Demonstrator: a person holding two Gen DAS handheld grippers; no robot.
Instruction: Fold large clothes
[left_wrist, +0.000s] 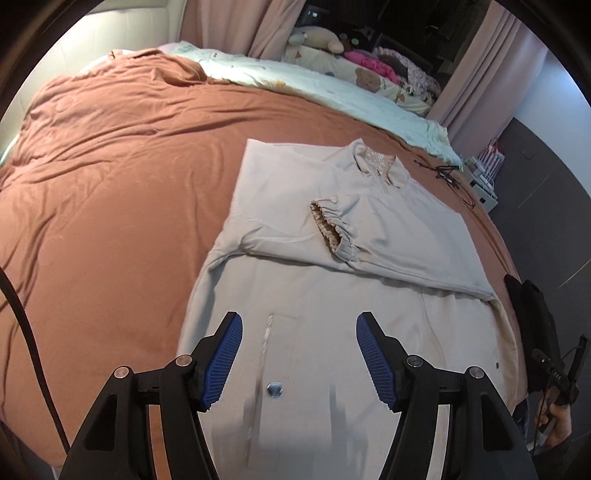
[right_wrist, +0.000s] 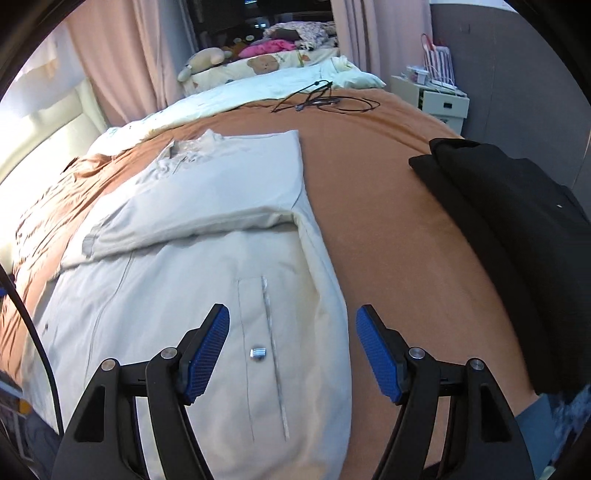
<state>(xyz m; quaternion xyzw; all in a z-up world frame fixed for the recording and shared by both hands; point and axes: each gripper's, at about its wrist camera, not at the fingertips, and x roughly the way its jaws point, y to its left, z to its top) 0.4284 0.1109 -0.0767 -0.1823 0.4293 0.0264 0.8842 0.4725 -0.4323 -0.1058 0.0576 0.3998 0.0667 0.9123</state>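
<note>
A large pale beige jacket (left_wrist: 295, 229) lies flat on the rust-brown bedspread (left_wrist: 110, 177), collar at the far end, both sleeves folded across its chest, one elastic cuff (left_wrist: 332, 229) on top. It also shows in the right wrist view (right_wrist: 207, 229). My left gripper (left_wrist: 299, 354) is open and empty above the jacket's lower left part, over a pocket with a metal snap (left_wrist: 274, 389). My right gripper (right_wrist: 291, 350) is open and empty above the jacket's lower right edge, near a pocket snap (right_wrist: 258, 353).
A folded black garment (right_wrist: 509, 229) lies on the bedspread to the right. Black cables (right_wrist: 321, 99) lie near the far end. A pale quilt (left_wrist: 295, 81) and soft toys lie beyond. A white bedside cabinet (right_wrist: 436, 99) stands at the far right.
</note>
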